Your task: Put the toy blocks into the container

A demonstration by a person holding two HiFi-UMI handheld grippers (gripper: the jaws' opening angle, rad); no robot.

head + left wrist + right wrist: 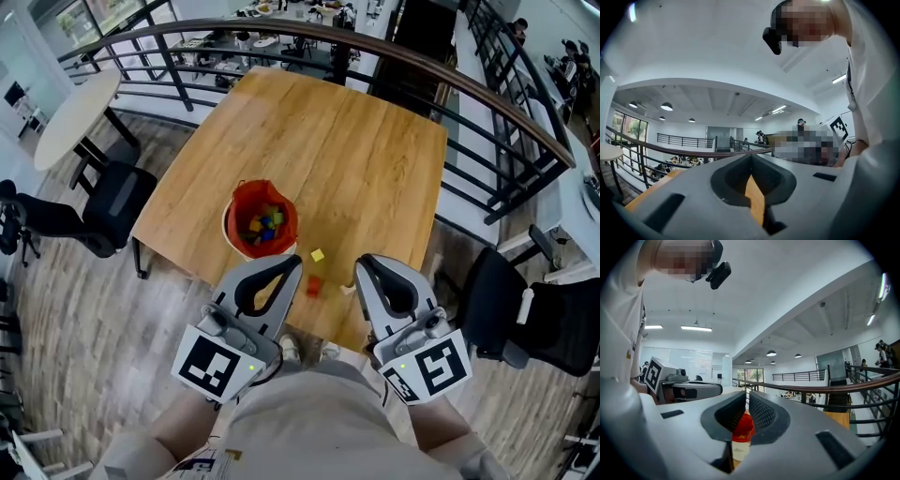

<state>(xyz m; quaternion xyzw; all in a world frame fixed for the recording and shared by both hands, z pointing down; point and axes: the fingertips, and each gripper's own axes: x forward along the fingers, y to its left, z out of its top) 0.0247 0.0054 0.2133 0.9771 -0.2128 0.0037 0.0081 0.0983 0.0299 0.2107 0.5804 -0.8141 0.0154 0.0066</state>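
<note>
Left gripper (294,264) and right gripper (363,267) are hovering with jaws together and empty, while a yellow block (317,254) and red block (313,286) are lying between their tips, the red container (281,204) sitting just ahead of the left.

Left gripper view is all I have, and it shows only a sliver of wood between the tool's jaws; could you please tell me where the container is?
Observer: The red-lined container stands on the wooden table, just beyond the left tool.
Operator: Thank you. Are any blocks outside it?
Observer: Yes, two: a yellow block and a red block lie on the table, between the two tools.
Operator: And how does the right tool stand?
Observer: The right tool is shut with nothing in its jaws, held just right of those blocks.
</note>
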